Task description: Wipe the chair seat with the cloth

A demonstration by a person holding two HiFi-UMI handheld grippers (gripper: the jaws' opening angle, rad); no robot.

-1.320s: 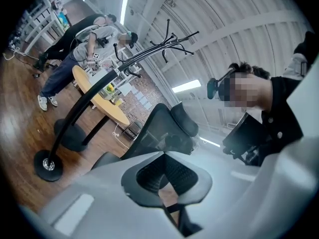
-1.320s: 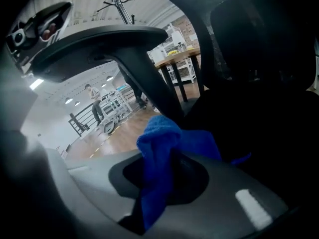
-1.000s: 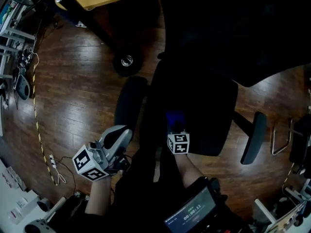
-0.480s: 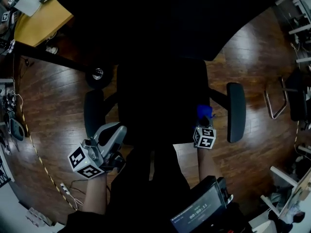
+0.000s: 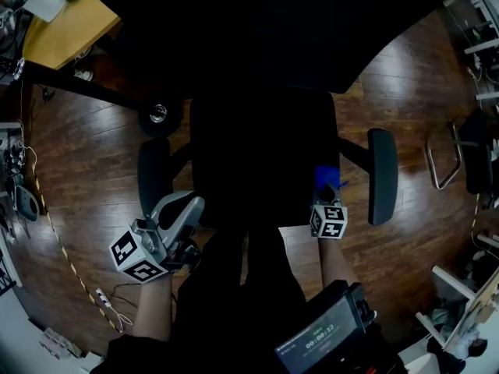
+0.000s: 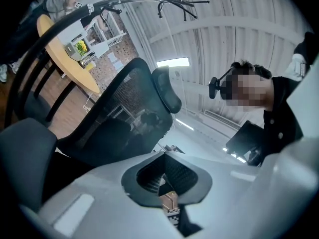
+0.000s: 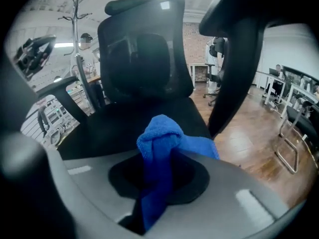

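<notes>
Gripping the blue cloth (image 7: 160,136), the right gripper (image 5: 327,199) sits at the front right edge of the chair seat (image 5: 261,154); contact indiscernible, seat surface near-black. Left gripper (image 5: 183,209) clenched, empty, beside the left armrest (image 5: 153,174).
</notes>
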